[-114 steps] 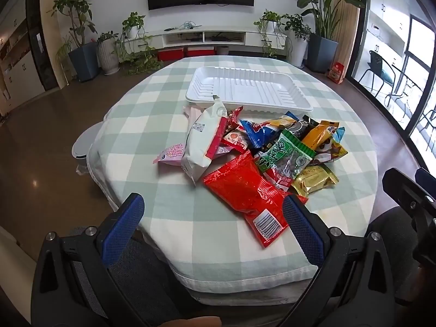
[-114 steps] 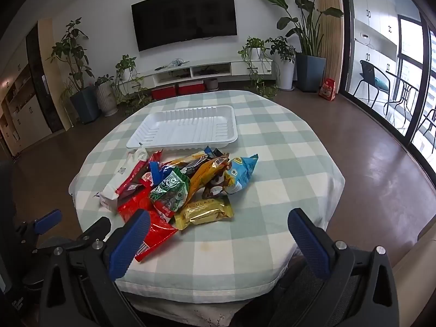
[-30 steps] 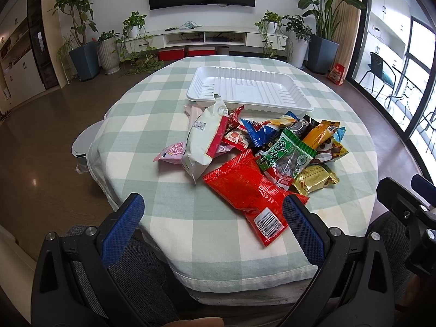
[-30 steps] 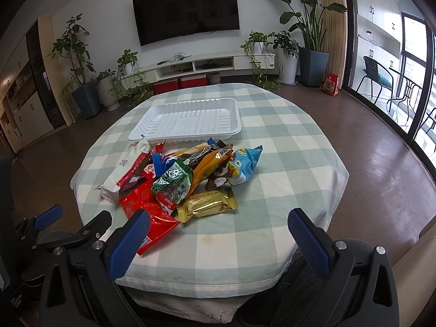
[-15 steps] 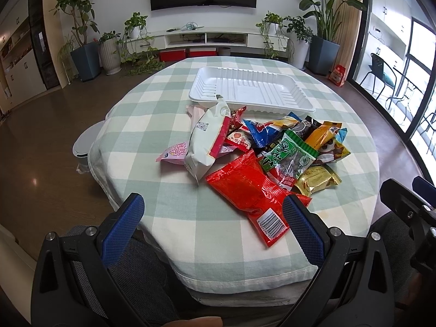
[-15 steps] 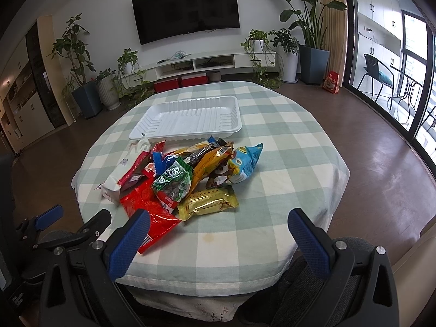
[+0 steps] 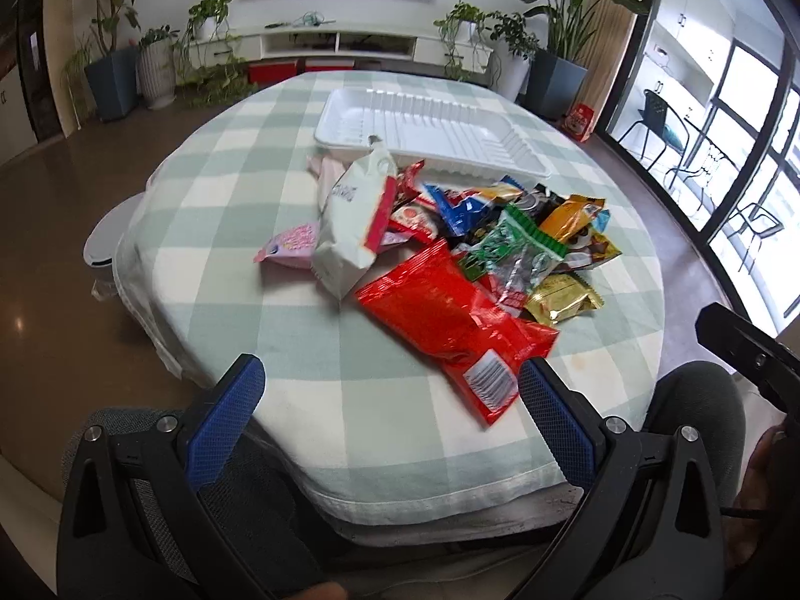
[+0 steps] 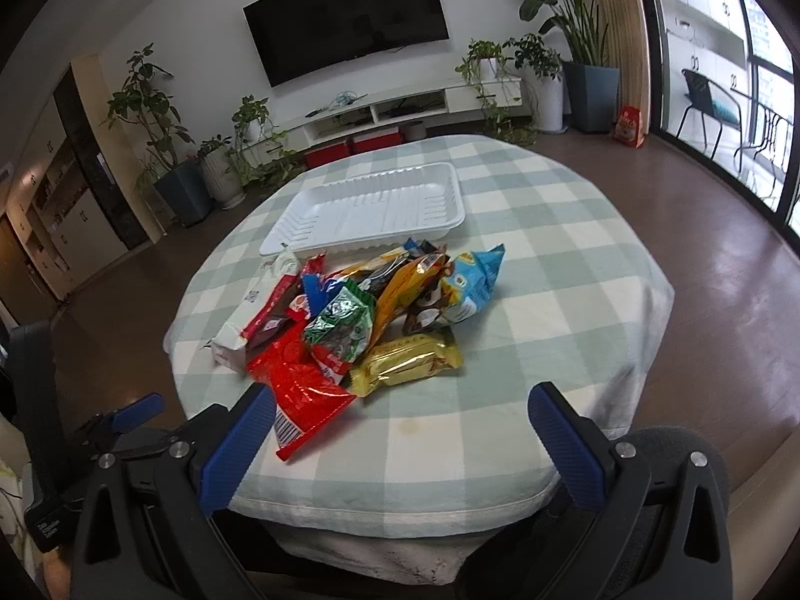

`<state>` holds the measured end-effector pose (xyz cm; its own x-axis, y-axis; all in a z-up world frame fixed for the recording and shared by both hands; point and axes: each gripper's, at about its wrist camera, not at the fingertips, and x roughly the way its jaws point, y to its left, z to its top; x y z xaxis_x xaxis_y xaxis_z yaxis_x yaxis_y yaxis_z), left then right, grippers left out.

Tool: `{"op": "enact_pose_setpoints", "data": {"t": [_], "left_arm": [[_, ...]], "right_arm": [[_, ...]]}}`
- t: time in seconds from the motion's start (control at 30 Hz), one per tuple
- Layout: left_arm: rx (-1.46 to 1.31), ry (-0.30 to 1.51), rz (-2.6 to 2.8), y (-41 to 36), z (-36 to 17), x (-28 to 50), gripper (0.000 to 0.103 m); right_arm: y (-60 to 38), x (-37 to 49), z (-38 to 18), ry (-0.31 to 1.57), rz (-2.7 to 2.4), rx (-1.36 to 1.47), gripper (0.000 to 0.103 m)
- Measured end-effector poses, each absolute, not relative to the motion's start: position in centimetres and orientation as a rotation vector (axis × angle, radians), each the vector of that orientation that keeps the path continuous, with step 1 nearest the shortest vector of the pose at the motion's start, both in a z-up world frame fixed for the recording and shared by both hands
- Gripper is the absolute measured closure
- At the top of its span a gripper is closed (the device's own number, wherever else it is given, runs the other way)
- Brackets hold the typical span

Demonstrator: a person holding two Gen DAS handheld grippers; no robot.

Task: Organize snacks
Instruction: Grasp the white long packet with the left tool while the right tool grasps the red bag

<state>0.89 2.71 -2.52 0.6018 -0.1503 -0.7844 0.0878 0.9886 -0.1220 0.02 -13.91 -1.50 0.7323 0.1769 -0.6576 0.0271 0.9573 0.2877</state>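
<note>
Left tool spread, level | right tool spread | snack pile ahead

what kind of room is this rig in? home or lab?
Most likely a home living room: a wall-mounted TV over a low white media console, potted plants along the wall, and a round table with a checked cloth holding snack packets.

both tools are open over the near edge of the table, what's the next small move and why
Probably ease the right tool forward and down onto the gold packet. Both tools are open and empty, the white tray holds nothing yet, and the gold packet lies at the pile's near edge, mostly uncovered, nearly in line with that tool. The left tool faces the big red bag.
</note>
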Motion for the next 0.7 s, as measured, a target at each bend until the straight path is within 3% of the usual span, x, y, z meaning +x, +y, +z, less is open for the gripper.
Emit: {"op": "enact_pose_setpoints", "data": {"t": [0.27,0.4,0.5,0.6,0.67,0.7], "left_arm": [[-0.044,0.955,-0.126,4.0,-2.6,2.9,0.0],[-0.003,0.937,-0.233,5.5,-1.3,6.8,0.001],[0.08,0.942,-0.341,6.2,-0.2,11.0,0.009],[0.17,1.02,-0.363,6.5,-0.9,15.4,0.042],[0.158,1.118,-0.35,6.9,-2.3,17.5,0.075],[0.139,1.157,-0.333,7.1,-2.7,17.9,0.075]], "right_arm": [[-14.1,3.3,-3.2,0.811,0.321,0.402,0.002],[-11.8,5.0,-3.7,0.812,0.421,0.259,0.019],[-10.4,7.1,-4.2,0.815,0.49,0.176,0.027],[-9.3,9.4,-4.3,0.843,0.56,0.11,0.037],[-8.8,10.5,-4.0,0.902,0.546,0.063,0.039],[-8.4,10.8,-3.7,0.942,0.537,0.042,0.041]]}}
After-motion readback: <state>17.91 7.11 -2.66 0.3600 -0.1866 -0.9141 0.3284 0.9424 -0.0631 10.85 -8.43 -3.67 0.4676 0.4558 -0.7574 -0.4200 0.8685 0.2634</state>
